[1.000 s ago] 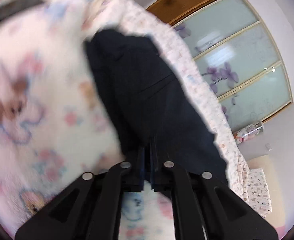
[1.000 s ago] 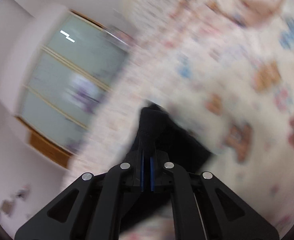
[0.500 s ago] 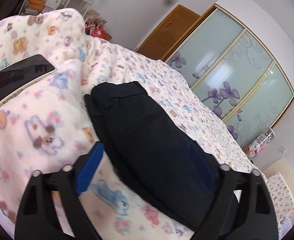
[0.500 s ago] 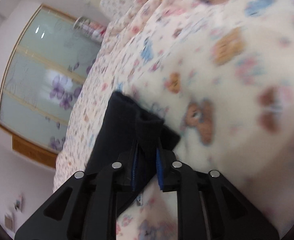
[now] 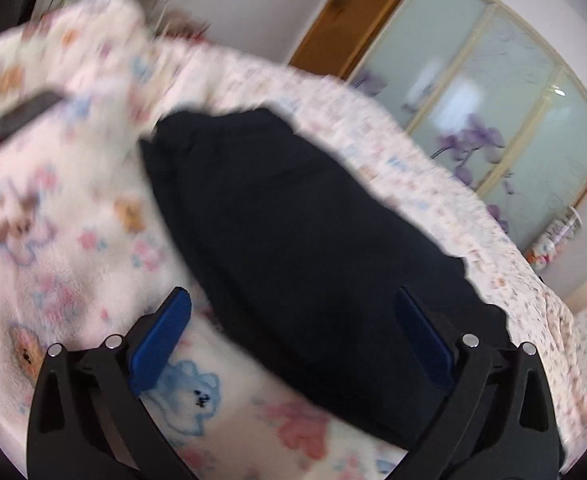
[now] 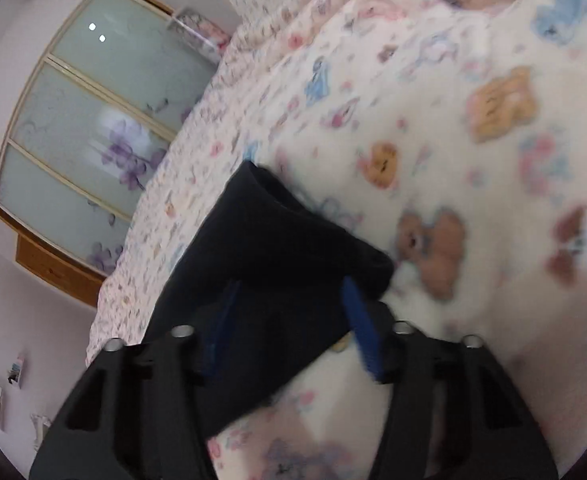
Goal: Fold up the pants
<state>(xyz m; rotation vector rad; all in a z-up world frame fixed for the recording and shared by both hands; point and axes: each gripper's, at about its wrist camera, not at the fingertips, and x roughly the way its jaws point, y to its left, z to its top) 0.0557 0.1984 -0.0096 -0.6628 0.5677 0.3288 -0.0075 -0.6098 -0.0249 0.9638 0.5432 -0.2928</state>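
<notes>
The dark navy pants (image 5: 301, 240) lie folded on a white fleece blanket (image 5: 65, 240) printed with bears. My left gripper (image 5: 293, 312) is open, its blue pads (image 5: 161, 336) wide apart, one each side of the near end of the pants. In the right wrist view the pants (image 6: 277, 248) lie under my right gripper (image 6: 289, 292), which is open with its blue pads (image 6: 363, 332) spread over the cloth's folded end. Neither gripper holds the cloth.
The blanket (image 6: 473, 160) covers a bed with a small-print sheet (image 5: 433, 172). A dark phone (image 5: 17, 116) lies on the blanket at far left. Sliding wardrobe doors (image 5: 493, 92) with purple flowers and a wooden door (image 5: 345, 28) stand beyond the bed.
Both grippers were shut on the pants a second ago. The left opened first, then the right; both have let the cloth go and it now rests on the blanket.
</notes>
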